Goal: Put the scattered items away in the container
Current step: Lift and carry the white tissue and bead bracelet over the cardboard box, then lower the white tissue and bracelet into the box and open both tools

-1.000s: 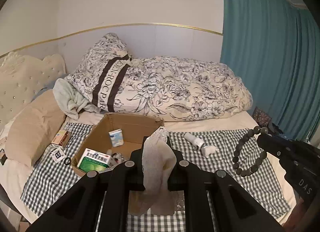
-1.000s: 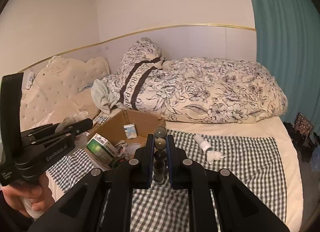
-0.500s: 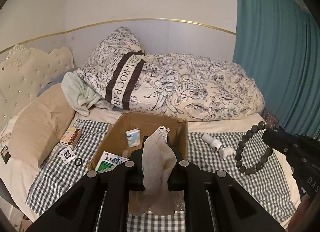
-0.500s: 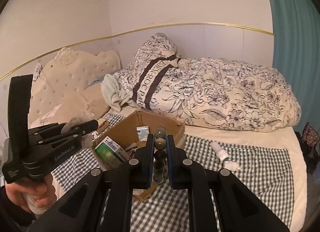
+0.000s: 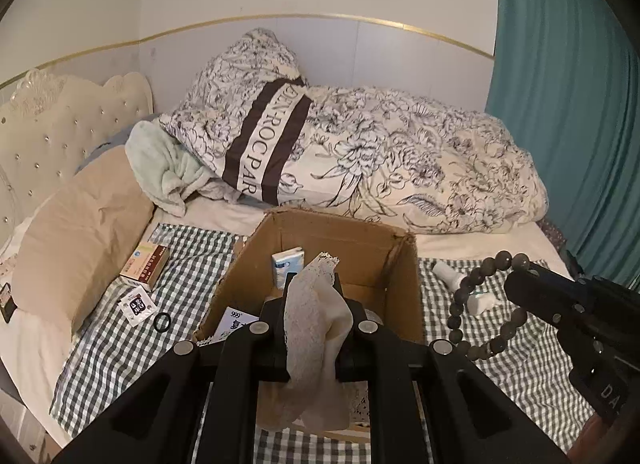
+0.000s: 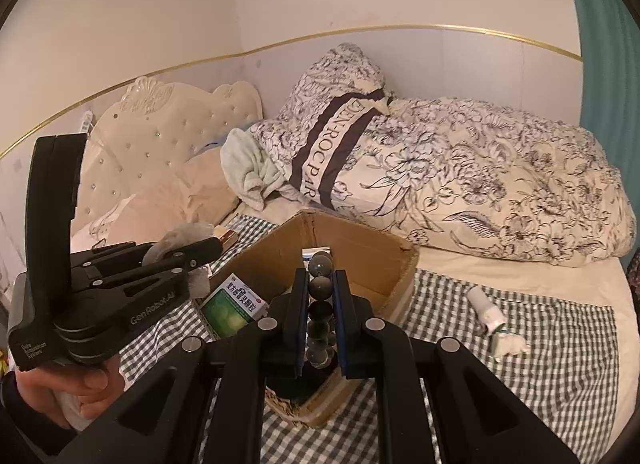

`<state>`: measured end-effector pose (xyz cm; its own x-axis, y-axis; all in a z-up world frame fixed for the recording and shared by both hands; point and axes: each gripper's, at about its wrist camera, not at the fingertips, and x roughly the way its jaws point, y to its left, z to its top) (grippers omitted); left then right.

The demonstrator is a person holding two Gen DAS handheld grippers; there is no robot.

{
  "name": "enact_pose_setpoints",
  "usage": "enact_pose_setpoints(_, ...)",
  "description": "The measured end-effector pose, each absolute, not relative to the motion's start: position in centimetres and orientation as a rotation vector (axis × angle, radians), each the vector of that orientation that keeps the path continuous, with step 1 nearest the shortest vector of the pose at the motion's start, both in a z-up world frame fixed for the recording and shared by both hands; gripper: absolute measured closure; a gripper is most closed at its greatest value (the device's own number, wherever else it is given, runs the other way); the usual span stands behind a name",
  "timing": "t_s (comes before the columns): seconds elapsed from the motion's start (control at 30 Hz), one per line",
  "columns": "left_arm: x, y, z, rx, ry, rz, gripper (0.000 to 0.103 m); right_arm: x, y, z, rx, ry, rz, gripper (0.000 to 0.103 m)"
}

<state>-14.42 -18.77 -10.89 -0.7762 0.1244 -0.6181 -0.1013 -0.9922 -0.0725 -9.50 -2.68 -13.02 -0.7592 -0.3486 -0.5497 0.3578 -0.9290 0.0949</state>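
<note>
Cardboard box now sits much nearer in both views than a second ago, so both loads are almost over it and release looks close. Left gripper has its jaws clamped on a lace-edged cloth; right gripper has its jaws clamped on a bead bracelet. Box contents under the cloth are hidden, and the white bottle on the bed stays unclear

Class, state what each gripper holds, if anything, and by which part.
Left gripper: lace-trimmed cloth, pinched near its upper edge. Right gripper: bead bracelet, by a few beads.
</note>
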Motion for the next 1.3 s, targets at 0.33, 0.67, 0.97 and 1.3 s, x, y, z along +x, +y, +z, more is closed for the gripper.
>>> enact_pose_setpoints(0.33,-18.8,-19.3,-14.2,-1.094,-0.062,2.824,0.091,-13.8,-4.9,-16.6,0.898,0.027,-2.576,0.092)
enact_pose_setpoints(0.67,-22.1,-19.6,-17.7,-1.194,-0.069,2.782,0.091,-17.0,-6.0,-20.3,0.977,0.023,-2.534,0.092)
enact_pose_setpoints(0.97,-23.0,-19.8,-19.3,-1.259,-0.063,2.756,0.084,-18.3,-6.7,-22.2,1.037,0.034,-2.507,0.092)
enact_pose_setpoints(1.3,-22.1,-20.7,-17.1,-1.206,-0.129,2.807,0.036,-16.9,-6.0,-20.4,0.96,0.071,-2.596,0.047)
